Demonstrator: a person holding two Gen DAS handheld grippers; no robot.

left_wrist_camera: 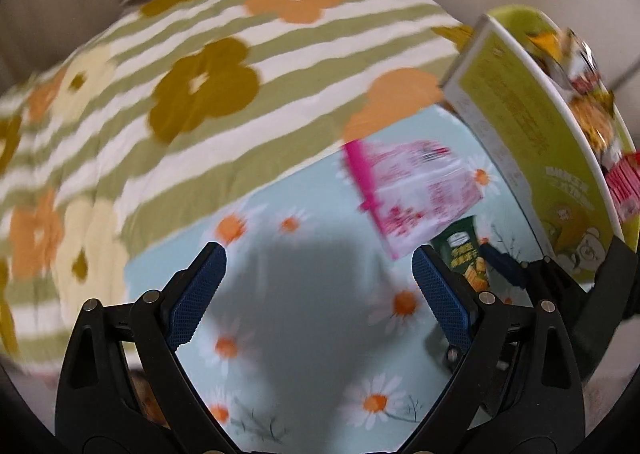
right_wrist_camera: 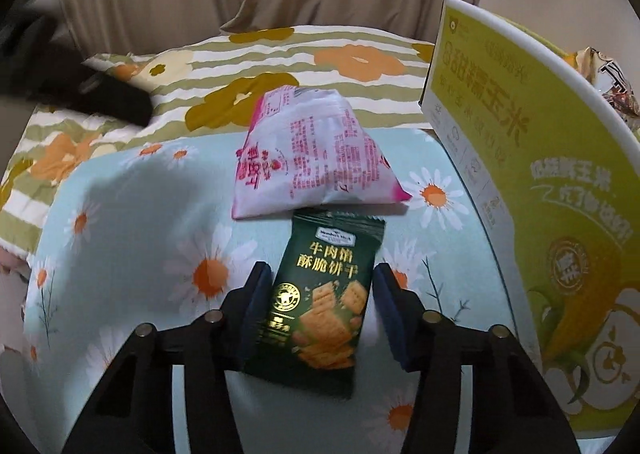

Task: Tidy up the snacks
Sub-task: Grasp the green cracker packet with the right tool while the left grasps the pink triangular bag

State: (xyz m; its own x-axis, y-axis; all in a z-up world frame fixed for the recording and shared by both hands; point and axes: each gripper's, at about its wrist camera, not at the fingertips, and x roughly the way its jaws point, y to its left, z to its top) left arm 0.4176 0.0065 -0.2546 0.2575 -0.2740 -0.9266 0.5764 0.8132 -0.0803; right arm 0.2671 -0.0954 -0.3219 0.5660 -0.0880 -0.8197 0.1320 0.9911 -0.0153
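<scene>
the right gripper (right_wrist_camera: 316,306) is clamping the green cracker packet (right_wrist_camera: 320,294) lying at 6 o'clock of the pink bag (right_wrist_camera: 316,157), risking crushing, while the left gripper (left_wrist_camera: 320,294) is hanging released

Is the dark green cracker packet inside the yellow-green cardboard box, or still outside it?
Outside. The dark green cracker packet lies on the daisy-print cloth, beside the yellow-green cardboard box.

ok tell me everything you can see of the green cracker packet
The green cracker packet is a small dark green glossy foil pouch with gold lettering and a picture of square crackers. It lies flat on the daisy-print cloth, its top edge by the pink snack bag. The right tool straddles it, pads at both side edges.
</scene>
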